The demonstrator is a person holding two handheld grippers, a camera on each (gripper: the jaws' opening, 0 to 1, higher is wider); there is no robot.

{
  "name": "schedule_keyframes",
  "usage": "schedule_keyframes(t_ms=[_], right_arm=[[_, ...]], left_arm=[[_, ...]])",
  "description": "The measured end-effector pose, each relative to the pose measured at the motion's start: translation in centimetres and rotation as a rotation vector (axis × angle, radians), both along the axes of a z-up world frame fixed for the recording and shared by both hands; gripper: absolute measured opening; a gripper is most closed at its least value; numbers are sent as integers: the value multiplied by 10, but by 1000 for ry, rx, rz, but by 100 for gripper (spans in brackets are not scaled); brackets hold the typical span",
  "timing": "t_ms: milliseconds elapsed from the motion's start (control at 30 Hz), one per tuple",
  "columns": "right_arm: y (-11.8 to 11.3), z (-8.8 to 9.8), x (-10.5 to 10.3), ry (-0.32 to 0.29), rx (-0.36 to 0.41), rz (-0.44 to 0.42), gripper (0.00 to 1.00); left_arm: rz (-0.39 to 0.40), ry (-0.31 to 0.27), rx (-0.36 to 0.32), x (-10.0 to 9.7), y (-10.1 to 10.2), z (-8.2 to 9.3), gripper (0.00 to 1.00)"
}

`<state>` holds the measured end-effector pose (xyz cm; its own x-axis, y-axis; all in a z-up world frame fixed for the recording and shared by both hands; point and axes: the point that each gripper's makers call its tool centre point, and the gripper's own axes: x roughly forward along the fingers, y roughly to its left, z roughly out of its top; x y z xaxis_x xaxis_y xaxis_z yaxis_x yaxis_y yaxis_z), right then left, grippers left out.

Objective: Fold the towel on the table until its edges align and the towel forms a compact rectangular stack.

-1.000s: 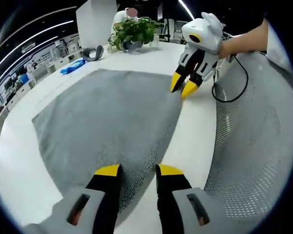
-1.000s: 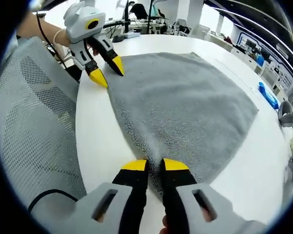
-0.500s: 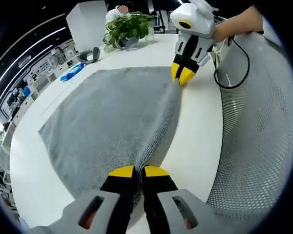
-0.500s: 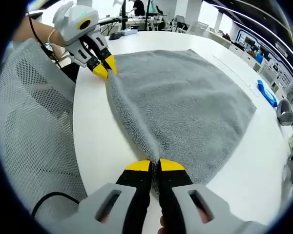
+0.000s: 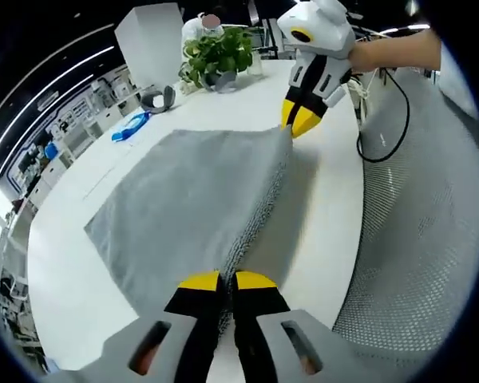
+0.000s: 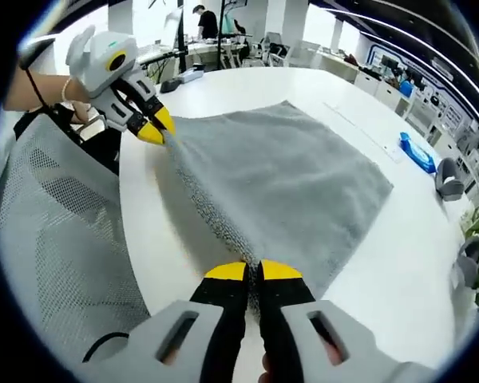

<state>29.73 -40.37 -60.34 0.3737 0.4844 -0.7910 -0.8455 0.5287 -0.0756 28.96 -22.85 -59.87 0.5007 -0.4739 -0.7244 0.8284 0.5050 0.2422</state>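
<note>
Because a first fold needs one whole edge carried over as a straight line, the towel (image 5: 188, 199) is held at both corners of its near edge, one corner in each pair of tongs. The left tongs (image 5: 217, 281) are pinched tight on one corner, with grey cloth showing between the yellow tips; in the right gripper view they are seen at the far end of the same edge (image 6: 156, 128). The right tongs (image 6: 252, 271) are likewise clamped on the other corner, and in the left gripper view they appear ahead, gripping the edge's far end (image 5: 301, 121). Between the two grips the edge is pulled taut and raised off the worktop (image 5: 68, 271), so that a shadow is cast beneath it on the side nearer the person; the rest of the towel slopes away from the tongs and lies flat on the worktop. The fold is judged to be at its very start: the far edge is not yet met, and both grips would have to travel forward together for the edges to align.

Beyond the towel, well apart from both pairs of tongs, a blue object (image 5: 130, 126) and a plant (image 5: 216, 49) are set on the worktop.
</note>
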Motion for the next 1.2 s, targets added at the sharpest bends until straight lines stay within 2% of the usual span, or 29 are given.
schedule_keyframes(t_ms=[100,267,467,567,767,933,1067,1200], right_arm=[[-1,3,0,-2,6,-15,2],[-4,11,-3,-12,9,-30,2],[-6,25,-5,-11,44,-75,2],[-7,29,-7,-21,47,-85,2],[-8,37,-10,-10,75,-126,2],[-12,47,-12,-10,88,-145,2],[-14,54,-14,-6,91,-150,2],[-16,60,-16,-12,85,-150,2]], left_arm=[[7,-9,-6,4,-1,10,5],[21,19,-27,3,-4,22,5],[24,8,-43,6,-5,36,5],[50,37,-73,5,-7,43,5],[54,42,-66,1,-10,56,5],[63,40,-89,0,-13,71,5],[54,29,-89,-2,-16,80,5],[54,42,-101,-5,-19,86,5]])
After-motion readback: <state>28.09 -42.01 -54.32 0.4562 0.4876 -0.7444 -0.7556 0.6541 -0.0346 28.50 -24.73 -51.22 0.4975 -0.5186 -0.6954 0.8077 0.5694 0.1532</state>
